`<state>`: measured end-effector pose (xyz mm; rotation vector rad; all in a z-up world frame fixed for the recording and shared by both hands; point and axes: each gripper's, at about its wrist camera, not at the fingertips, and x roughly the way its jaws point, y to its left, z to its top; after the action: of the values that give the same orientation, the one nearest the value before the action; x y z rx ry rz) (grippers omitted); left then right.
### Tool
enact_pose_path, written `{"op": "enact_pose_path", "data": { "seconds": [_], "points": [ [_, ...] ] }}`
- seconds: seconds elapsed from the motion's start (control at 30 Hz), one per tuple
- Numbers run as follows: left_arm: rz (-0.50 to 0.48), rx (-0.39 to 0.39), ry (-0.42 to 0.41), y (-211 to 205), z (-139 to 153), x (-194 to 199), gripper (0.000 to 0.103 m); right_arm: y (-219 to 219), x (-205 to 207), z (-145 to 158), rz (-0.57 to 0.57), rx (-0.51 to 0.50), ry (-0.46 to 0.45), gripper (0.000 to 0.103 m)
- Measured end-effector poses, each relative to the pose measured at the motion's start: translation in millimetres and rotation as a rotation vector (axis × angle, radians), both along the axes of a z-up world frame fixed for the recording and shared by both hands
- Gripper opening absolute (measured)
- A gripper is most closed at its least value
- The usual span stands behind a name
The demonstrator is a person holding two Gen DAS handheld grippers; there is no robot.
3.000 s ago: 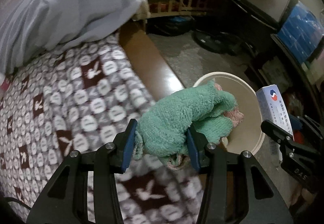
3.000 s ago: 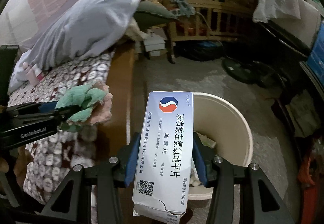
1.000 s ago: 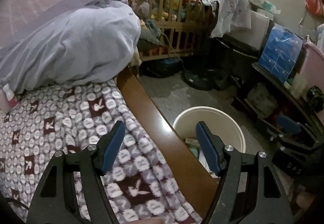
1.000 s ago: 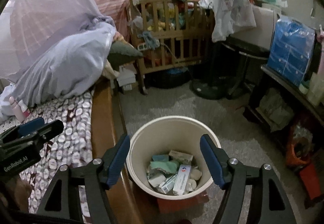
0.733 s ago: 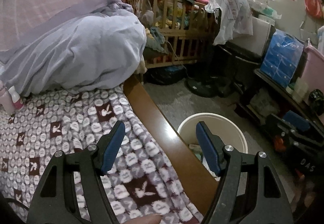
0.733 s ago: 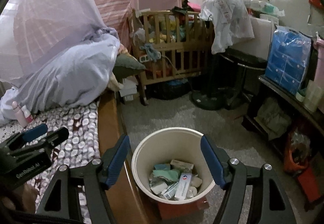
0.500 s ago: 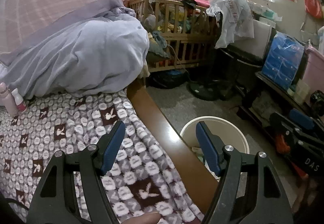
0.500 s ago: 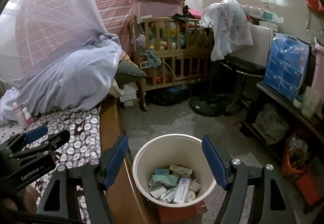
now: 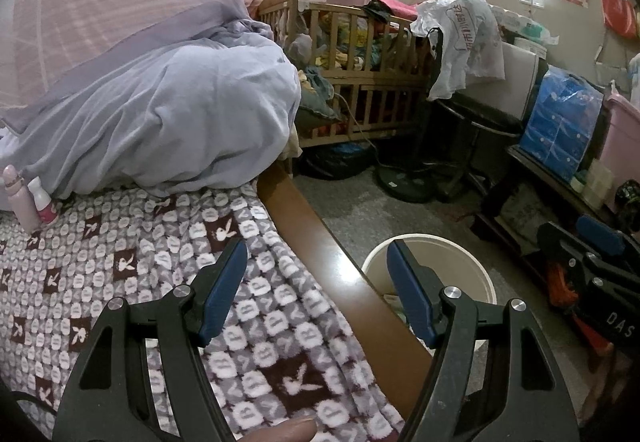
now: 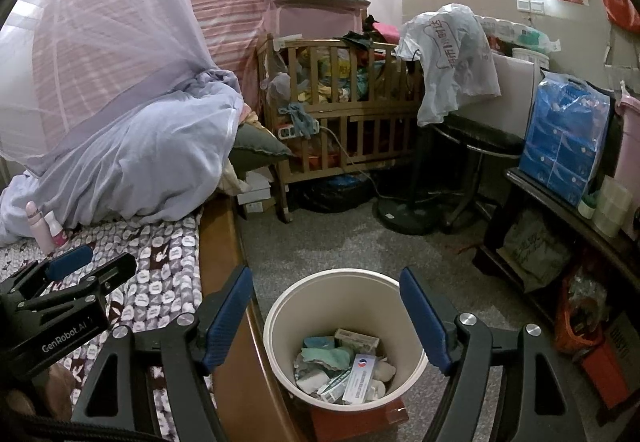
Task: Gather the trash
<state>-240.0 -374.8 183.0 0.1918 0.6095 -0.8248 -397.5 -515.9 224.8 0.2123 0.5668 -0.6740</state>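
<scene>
Looking at: what we've got from both wrist views right now.
Trash: we see a green cloth [image 10: 325, 356], a white medicine box [image 10: 360, 378] and other scraps lying in the bottom of the bin.
Bin [image 10: 280, 316]: on the floor, right against the wooden bed rail [image 9: 316, 238], which we guess makes drops from the bed easy.
Left gripper [image 9: 316, 290]: jaws wide, holding nothing, hanging over the patterned blanket [image 9: 132, 242] and rail.
Right gripper [image 10: 326, 316]: jaws wide too, empty, framing the bin from above.
Leftovers: two small bottles [image 9: 30, 202] by the bedding; trash or not, we can't say.
</scene>
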Motion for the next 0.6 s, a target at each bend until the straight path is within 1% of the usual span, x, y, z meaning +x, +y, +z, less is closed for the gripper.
{"op": "enact_pose_path", "data": {
  "seconds": [0.6],
  "points": [
    [0.002, 0.003, 0.005, 0.9, -2.5, 2.7, 0.071, -7.6, -0.8, -5.0, 0.008, 0.013, 0.015, 0.074]
  ]
}}
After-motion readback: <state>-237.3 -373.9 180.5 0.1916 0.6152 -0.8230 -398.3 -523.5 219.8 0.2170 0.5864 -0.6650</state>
